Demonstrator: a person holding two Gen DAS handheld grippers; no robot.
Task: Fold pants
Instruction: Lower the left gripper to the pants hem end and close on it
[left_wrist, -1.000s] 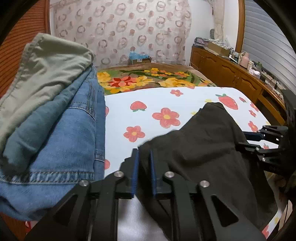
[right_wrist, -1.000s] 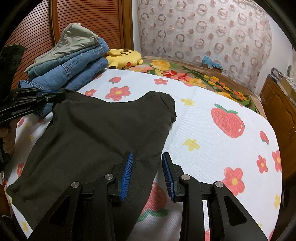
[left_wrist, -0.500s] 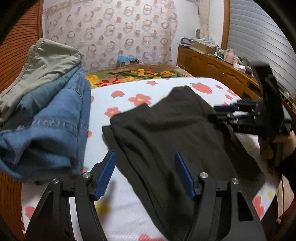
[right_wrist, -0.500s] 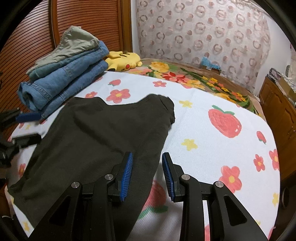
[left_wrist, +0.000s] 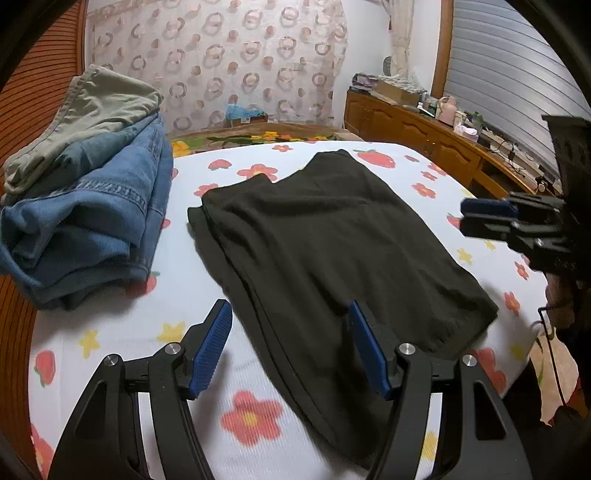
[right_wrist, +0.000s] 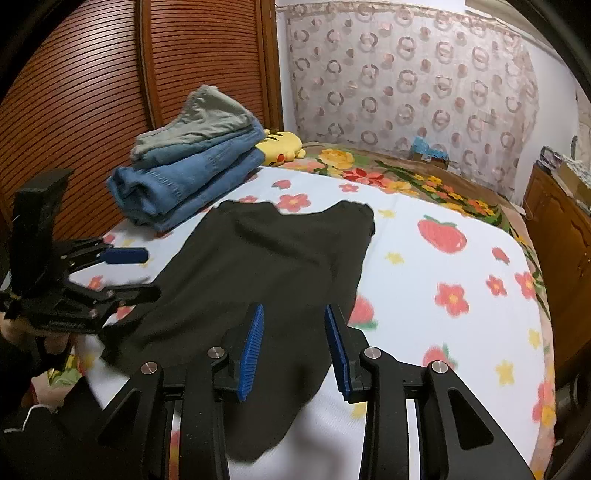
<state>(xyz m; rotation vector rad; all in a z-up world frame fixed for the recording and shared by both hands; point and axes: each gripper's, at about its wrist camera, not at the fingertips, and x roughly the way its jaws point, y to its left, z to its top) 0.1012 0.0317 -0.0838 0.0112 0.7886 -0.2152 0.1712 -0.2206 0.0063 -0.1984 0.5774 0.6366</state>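
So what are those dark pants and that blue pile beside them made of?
The dark pants look like a soft matte knit, perhaps cotton jersey: no sheen, limp edges, lying flat. The blue pile looks like denim: faded blue weave with stitched seams and thick rolled folds. The grey-green piece on top seems a lighter woven cotton, though that is a guess.

Blk pants (right_wrist: 266, 258) flat on bed (right_wrist: 424, 295); R gripper (right_wrist: 293, 343) fingers apart.
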